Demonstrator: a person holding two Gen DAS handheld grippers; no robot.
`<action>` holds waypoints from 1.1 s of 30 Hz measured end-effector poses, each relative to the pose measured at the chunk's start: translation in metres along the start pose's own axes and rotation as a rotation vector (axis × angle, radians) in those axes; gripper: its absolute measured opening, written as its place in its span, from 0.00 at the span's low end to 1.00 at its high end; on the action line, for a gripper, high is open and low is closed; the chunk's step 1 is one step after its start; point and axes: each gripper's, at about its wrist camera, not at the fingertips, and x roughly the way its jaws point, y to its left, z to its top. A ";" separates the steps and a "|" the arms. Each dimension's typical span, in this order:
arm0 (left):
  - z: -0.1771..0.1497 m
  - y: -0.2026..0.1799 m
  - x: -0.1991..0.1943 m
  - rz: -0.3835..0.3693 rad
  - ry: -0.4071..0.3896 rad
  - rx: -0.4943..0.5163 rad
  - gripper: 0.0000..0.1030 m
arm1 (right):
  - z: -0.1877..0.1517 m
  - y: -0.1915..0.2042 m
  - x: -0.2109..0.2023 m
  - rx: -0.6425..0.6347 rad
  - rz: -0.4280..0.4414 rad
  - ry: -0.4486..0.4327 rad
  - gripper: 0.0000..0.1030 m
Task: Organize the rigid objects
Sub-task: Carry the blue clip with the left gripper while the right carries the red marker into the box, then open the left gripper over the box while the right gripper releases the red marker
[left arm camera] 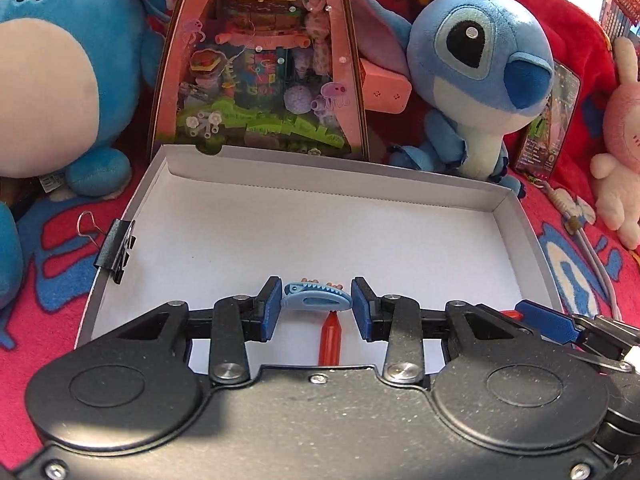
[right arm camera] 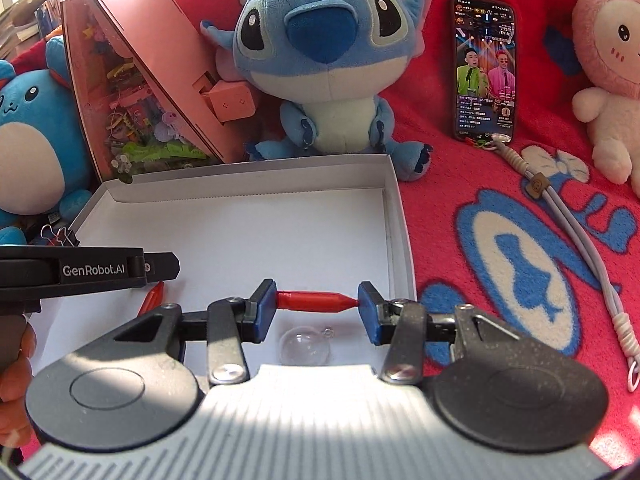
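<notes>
Red pegs and a blue fish clip are the small rigid pieces at hand: the right gripper (right arm camera: 317,308) pinches one red peg (right arm camera: 316,301) end to end between its jaws, over a clear bauble (right arm camera: 305,346) in the white box (right arm camera: 394,216). Left gripper (left arm camera: 316,307) – its jaws clamp the blue fish clip (left arm camera: 316,300) above another red peg (left arm camera: 329,338). Behind the box sits a blue plush (right arm camera: 320,64).

A blue fish clip (left arm camera: 316,299) lies level across the white box (left arm camera: 320,236); a red peg (right arm camera: 316,301) lies level; another (left arm camera: 329,336) points at twelve o'clock; a clear bulb (right arm camera: 306,346) rests at six.
</notes>
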 end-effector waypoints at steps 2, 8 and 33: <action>-0.002 -0.003 0.000 0.008 -0.003 0.022 0.35 | -0.001 0.000 0.002 -0.010 -0.007 0.002 0.48; -0.007 -0.011 -0.001 0.047 -0.019 0.075 0.35 | -0.002 0.006 0.003 -0.055 -0.025 -0.005 0.48; -0.063 0.007 -0.110 0.006 -0.182 0.171 0.71 | -0.039 -0.014 -0.074 -0.028 0.127 -0.153 0.84</action>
